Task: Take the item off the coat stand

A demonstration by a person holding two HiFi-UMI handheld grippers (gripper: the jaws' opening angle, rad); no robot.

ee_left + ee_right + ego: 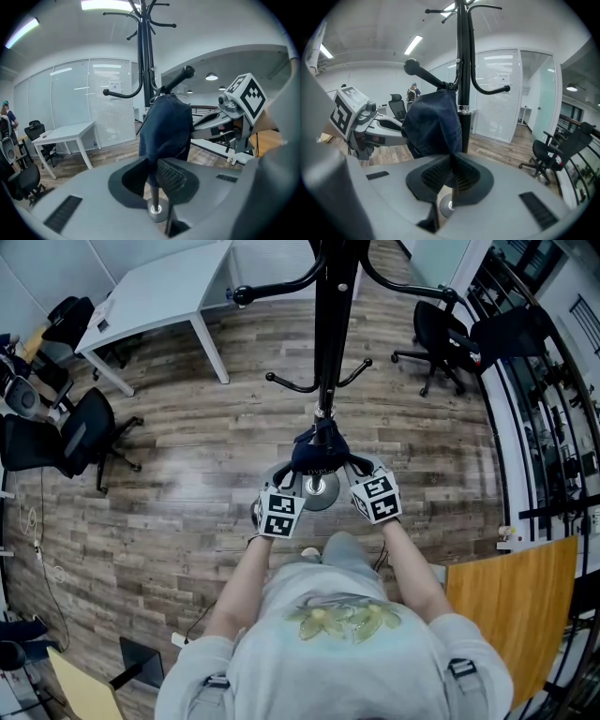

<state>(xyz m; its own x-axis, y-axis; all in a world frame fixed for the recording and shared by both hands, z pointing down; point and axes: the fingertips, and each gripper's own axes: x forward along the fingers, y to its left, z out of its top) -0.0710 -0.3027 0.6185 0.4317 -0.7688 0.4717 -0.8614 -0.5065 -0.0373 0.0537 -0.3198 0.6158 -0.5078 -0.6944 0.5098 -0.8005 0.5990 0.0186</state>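
A dark blue cloth item (319, 454) hangs from a low hook of the black coat stand (328, 334), just above the stand's round base (320, 491). My left gripper (292, 482) and right gripper (352, 476) meet it from either side. In the left gripper view the left gripper (152, 164) is shut on the lower edge of the blue item (166, 126), with the right gripper's arm (208, 124) reaching in beside it. In the right gripper view the right gripper (451, 161) is shut on the hanging fold of the blue item (433, 124). The stand's pole (464, 70) rises right behind.
A white table (159, 296) stands at the far left, with black office chairs (75, 432) near it and another chair (441, 334) at the far right. A wooden board (511, 606) and a railing (525, 427) line the right side. The floor is wood plank.
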